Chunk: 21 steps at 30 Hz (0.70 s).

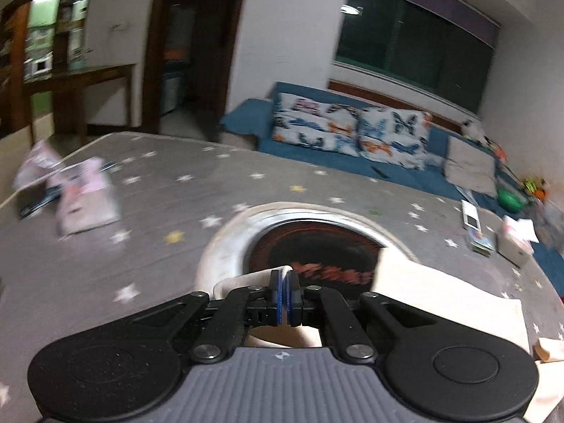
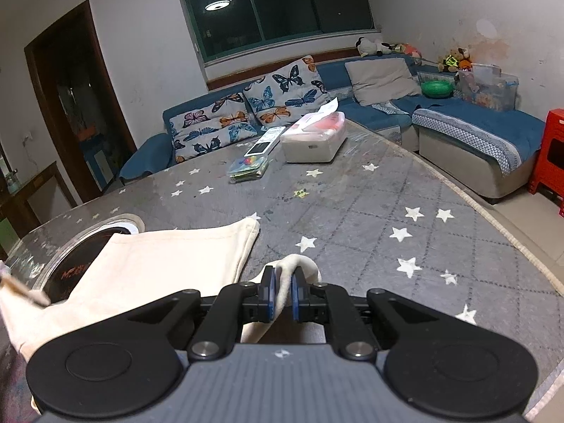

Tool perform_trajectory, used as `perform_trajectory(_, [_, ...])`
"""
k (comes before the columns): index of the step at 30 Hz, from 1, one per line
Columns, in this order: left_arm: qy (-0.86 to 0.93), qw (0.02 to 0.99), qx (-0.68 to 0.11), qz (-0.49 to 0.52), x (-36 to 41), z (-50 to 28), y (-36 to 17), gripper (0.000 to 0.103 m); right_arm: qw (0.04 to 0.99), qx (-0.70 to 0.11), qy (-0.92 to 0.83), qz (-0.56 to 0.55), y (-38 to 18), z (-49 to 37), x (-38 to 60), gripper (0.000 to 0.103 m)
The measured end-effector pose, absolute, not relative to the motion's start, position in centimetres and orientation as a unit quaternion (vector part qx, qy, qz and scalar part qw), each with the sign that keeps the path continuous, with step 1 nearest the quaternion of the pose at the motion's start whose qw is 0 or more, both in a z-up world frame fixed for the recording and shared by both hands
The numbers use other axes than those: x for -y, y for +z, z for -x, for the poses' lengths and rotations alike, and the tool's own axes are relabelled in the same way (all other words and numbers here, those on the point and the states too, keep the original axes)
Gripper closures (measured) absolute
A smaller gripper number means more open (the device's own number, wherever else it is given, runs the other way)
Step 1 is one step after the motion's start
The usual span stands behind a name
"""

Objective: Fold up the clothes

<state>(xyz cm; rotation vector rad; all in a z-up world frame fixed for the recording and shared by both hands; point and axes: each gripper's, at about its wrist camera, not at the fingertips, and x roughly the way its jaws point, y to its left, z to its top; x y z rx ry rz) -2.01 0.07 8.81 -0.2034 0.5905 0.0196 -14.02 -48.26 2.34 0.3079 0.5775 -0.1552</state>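
Observation:
A cream garment (image 2: pixel 169 257) lies spread on the grey star-patterned table cover (image 2: pixel 352 211), partly over a round metal-rimmed dark plate (image 2: pixel 81 261) set into the table. My right gripper (image 2: pixel 283 282) is shut on a bunched fold of the garment's near edge. In the blurred left wrist view, my left gripper (image 1: pixel 283 276) has its blue pads pressed together on a thin cream edge of the garment (image 1: pixel 440 299), just in front of the round plate (image 1: pixel 317 246). A small tan tag (image 2: pixel 24 290) sticks out at the cloth's left edge.
A white tissue box (image 2: pixel 313 141), a remote (image 2: pixel 266 142) and a card pack (image 2: pixel 248 171) sit at the table's far side. Pink packets (image 1: pixel 84 194) lie at its left end. A blue sofa (image 2: pixel 476 123) with butterfly cushions wraps behind; a red stool (image 2: pixel 553 151) stands right.

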Motion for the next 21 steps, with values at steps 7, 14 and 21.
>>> perform_trajectory(7, [0.050,0.943,-0.310,0.115,-4.0,5.9,7.8,0.101,0.940,-0.294,-0.082,-0.153,1.7,14.1,48.4,0.094])
perform_trajectory(14, [0.050,0.932,-0.348,0.088,-4.4,6.2,6.3,0.097,0.930,-0.313,-0.127,-0.142,0.8,14.9,49.4,0.087])
perform_trajectory(21, [0.003,0.945,-0.323,0.056,-2.1,7.4,8.2,0.076,0.940,-0.316,-0.089,-0.090,1.6,14.8,48.2,0.060])
